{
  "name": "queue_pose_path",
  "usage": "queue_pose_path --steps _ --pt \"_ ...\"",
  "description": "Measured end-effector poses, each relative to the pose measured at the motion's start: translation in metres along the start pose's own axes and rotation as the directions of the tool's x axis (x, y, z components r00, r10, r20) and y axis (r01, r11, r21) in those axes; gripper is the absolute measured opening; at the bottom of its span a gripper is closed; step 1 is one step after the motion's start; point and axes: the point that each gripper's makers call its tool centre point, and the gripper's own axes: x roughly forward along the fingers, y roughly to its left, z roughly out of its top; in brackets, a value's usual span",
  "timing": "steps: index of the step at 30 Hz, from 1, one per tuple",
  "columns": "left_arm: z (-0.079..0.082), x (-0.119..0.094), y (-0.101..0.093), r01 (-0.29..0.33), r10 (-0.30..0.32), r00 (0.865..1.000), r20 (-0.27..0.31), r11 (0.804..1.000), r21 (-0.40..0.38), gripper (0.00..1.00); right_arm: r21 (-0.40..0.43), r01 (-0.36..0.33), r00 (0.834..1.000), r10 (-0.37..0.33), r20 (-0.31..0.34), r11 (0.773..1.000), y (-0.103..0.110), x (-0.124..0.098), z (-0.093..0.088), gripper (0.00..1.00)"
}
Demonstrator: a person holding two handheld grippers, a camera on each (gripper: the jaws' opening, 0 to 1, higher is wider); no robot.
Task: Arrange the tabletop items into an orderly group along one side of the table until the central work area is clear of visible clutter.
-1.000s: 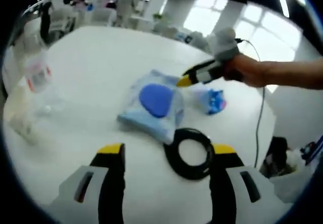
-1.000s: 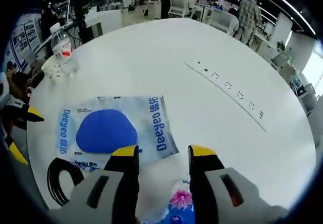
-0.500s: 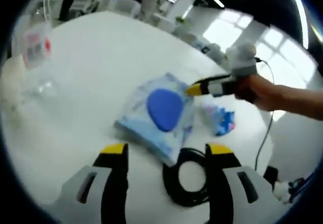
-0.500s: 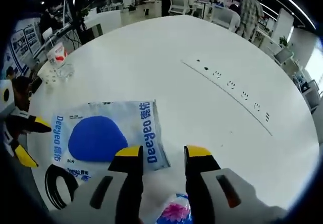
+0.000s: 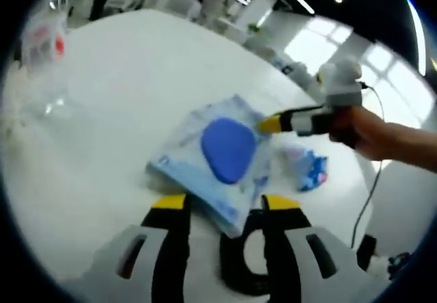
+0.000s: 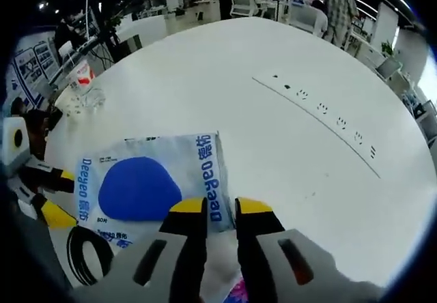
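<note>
A flat blue-and-white packet (image 5: 222, 154) lies on the round white table (image 5: 116, 112). Its near corner sits between the jaws of my left gripper (image 5: 224, 202), which is open. My right gripper (image 6: 220, 206) has its jaws drawn close onto the packet (image 6: 147, 187) at its near edge. From the left gripper view, the right gripper (image 5: 270, 123) meets the packet's far side, held by a hand (image 5: 372, 134). A black cable coil (image 5: 235, 276) lies beside the packet. A small blue-and-pink pouch (image 5: 311, 170) rests just past it.
A clear water bottle (image 6: 82, 78) with a red label stands near the table's edge, with crumpled plastic beside it. A row of sockets (image 6: 321, 115) runs across the tabletop. The left gripper (image 6: 58, 195) shows at the left. Chairs and people stand beyond the table.
Both pairs of jaws have narrowed, the right far more. The left gripper moved forward so the packet's corner now lies between its jaws. The right gripper came onto the packet's edge.
</note>
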Motion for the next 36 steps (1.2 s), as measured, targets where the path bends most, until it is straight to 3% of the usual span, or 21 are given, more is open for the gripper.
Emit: queue_pose_path --steps 2,5,10,16,24,28,36 --pt "0.0 -0.001 0.002 -0.015 0.015 1.0 0.003 0.999 -0.048 0.28 0.015 -0.009 1.0 0.009 0.006 1.0 0.002 -0.001 0.001 0.06" --pt "-0.003 -0.001 0.006 -0.031 0.031 0.999 -0.009 0.998 -0.056 0.16 0.086 -0.037 0.999 0.037 0.009 0.996 0.011 -0.003 0.0 0.02" --pt "-0.005 -0.002 0.011 -0.053 0.052 0.999 -0.009 0.997 -0.06 0.13 0.074 -0.028 1.0 0.028 0.006 0.997 0.013 -0.007 -0.003 0.01" --pt "0.005 -0.006 0.013 -0.05 0.051 0.999 0.012 0.997 -0.059 0.05 0.079 -0.019 1.0 0.018 0.017 0.997 0.011 -0.018 -0.003 0.0" --pt "0.023 -0.016 0.025 -0.052 0.053 0.998 0.032 0.998 -0.037 0.02 0.085 -0.017 0.998 0.012 0.062 0.996 0.019 -0.035 0.001 0.0" --pt "0.035 -0.021 0.028 -0.047 0.047 0.998 0.047 0.999 -0.008 0.02 0.134 -0.02 0.995 0.007 0.099 0.991 0.022 -0.047 0.002 0.0" --pt "0.045 -0.023 0.032 -0.039 0.037 0.998 0.048 0.999 0.038 0.01 0.136 -0.005 0.993 -0.012 0.12 0.991 0.031 -0.062 -0.002 0.0"
